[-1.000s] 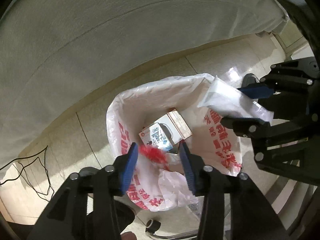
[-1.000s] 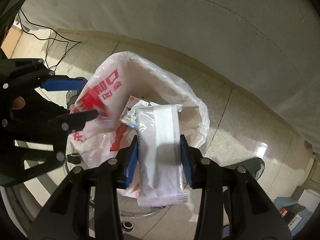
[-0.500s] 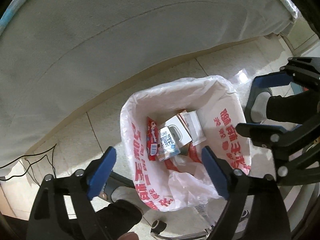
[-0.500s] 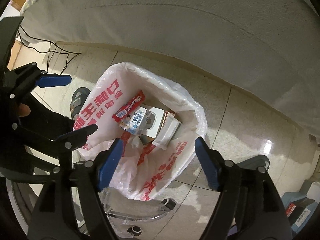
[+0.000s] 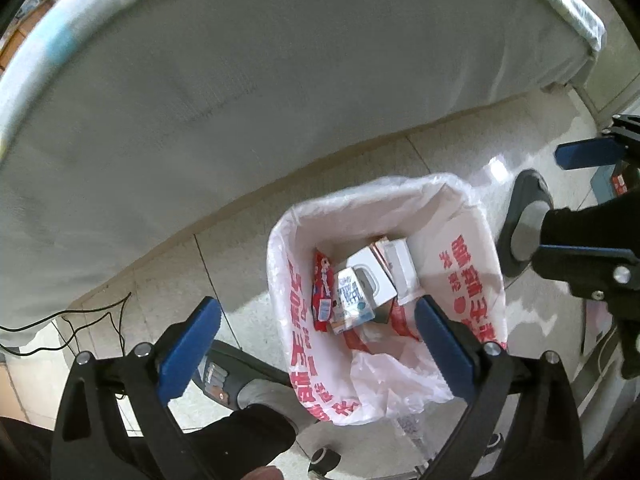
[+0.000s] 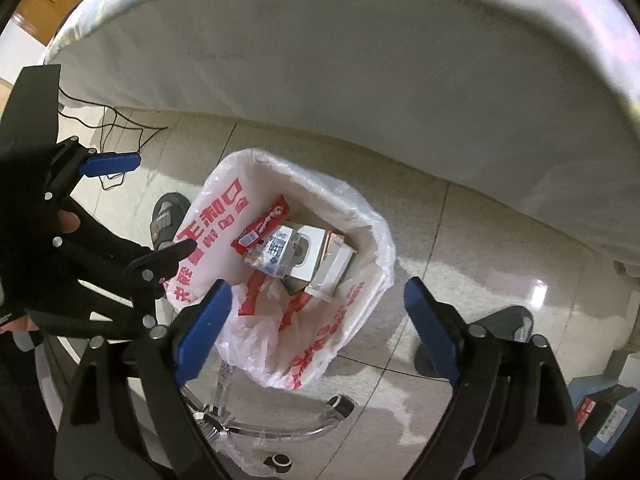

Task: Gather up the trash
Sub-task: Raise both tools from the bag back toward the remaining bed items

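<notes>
A white trash bag with red print [image 5: 472,280] [image 6: 208,240] stands open on the floor. Inside lie a red wrapper [image 5: 322,292] [image 6: 264,224], a small blue-and-white carton [image 5: 352,296] [image 6: 274,252], a white box [image 5: 372,276] [image 6: 308,252] and a white packet [image 5: 402,268] [image 6: 332,272]. My left gripper [image 5: 316,344] is open and empty above the bag; it also shows at the left of the right wrist view [image 6: 140,208]. My right gripper [image 6: 316,336] is open and empty above the bag; it also shows in the left wrist view [image 5: 580,204].
A bed with a grey-white sheet [image 5: 240,80] [image 6: 360,60] overhangs the tiled floor behind the bag. Slippered feet [image 5: 524,216] [image 6: 166,216] stand on both sides of the bag. Black cables [image 6: 116,128] lie at the left. A chair base with castors [image 6: 280,432] is below.
Both grippers opened: the left dropped the red wrapper and the right dropped the white packet into the bag. Both have since pulled up and back from the bag.
</notes>
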